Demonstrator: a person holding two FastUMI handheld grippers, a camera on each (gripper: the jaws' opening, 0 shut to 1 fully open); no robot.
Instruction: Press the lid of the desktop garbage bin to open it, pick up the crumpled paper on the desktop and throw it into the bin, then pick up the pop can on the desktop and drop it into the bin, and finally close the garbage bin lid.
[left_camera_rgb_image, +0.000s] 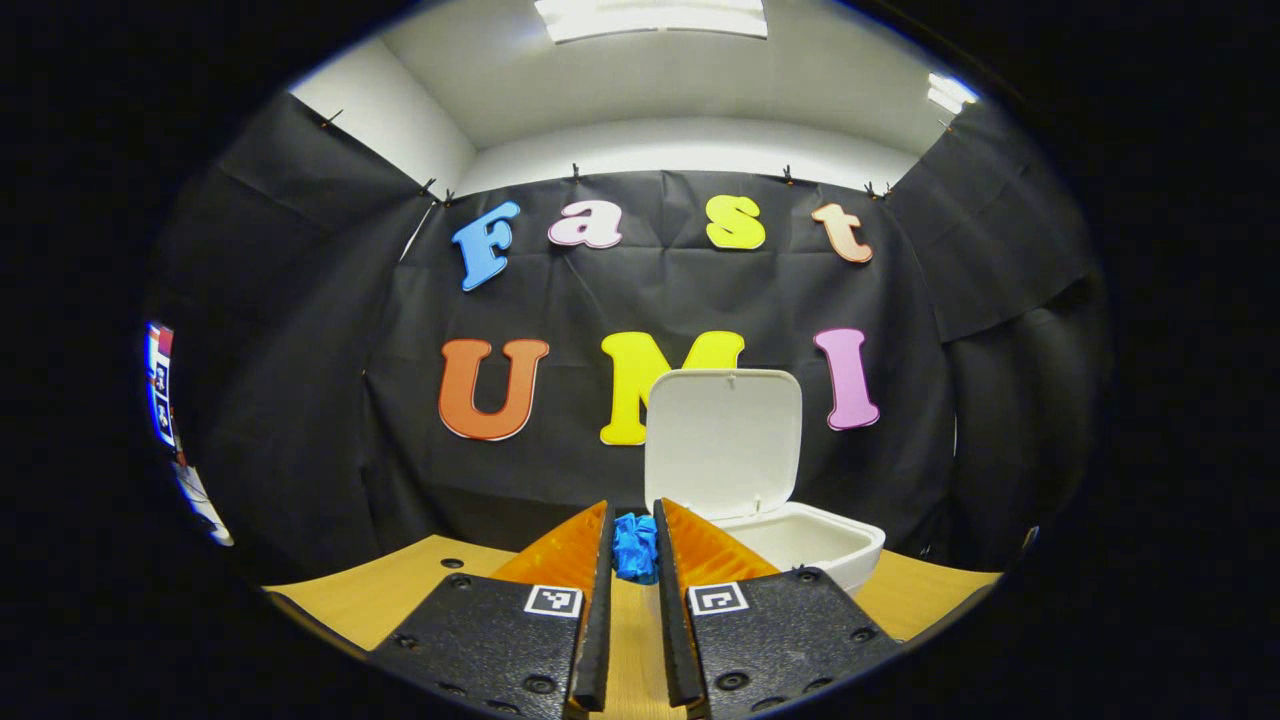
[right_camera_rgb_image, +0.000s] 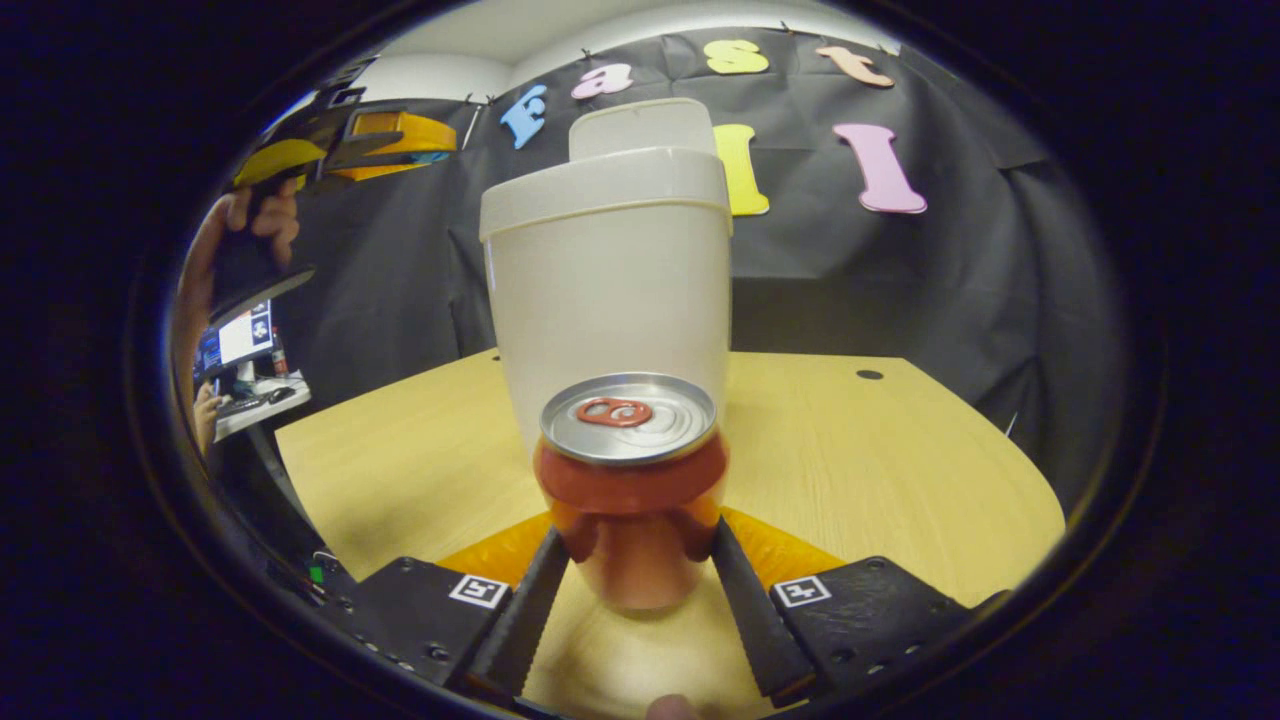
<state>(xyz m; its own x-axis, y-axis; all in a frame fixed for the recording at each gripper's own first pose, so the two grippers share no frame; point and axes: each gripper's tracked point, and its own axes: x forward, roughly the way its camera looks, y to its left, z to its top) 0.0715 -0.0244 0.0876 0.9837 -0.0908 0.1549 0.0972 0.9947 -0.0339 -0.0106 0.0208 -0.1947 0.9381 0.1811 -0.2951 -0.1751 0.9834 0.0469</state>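
Note:
Blue crumpled paper (left_camera_rgb_image: 635, 546) is pinched between the tips of my left gripper (left_camera_rgb_image: 634, 548), which is shut on it above the wooden table (left_camera_rgb_image: 400, 590). Just right of it stands the white garbage bin (left_camera_rgb_image: 815, 540) with its lid (left_camera_rgb_image: 724, 440) raised upright. In the right gripper view a red pop can (right_camera_rgb_image: 628, 500) stands upright between the fingers of my right gripper (right_camera_rgb_image: 635, 550), which press on both its sides. The bin (right_camera_rgb_image: 610, 290) rises right behind the can, its lid (right_camera_rgb_image: 640, 125) up. A hand (right_camera_rgb_image: 245, 215) holds the left gripper (right_camera_rgb_image: 350, 140) high at the upper left.
The table (right_camera_rgb_image: 880, 460) spreads around the bin and has a small dark hole (right_camera_rgb_image: 869, 374) at the far right. Black cloth walls close the back and sides. A monitor and desk (right_camera_rgb_image: 240, 345) sit beyond the table's left edge.

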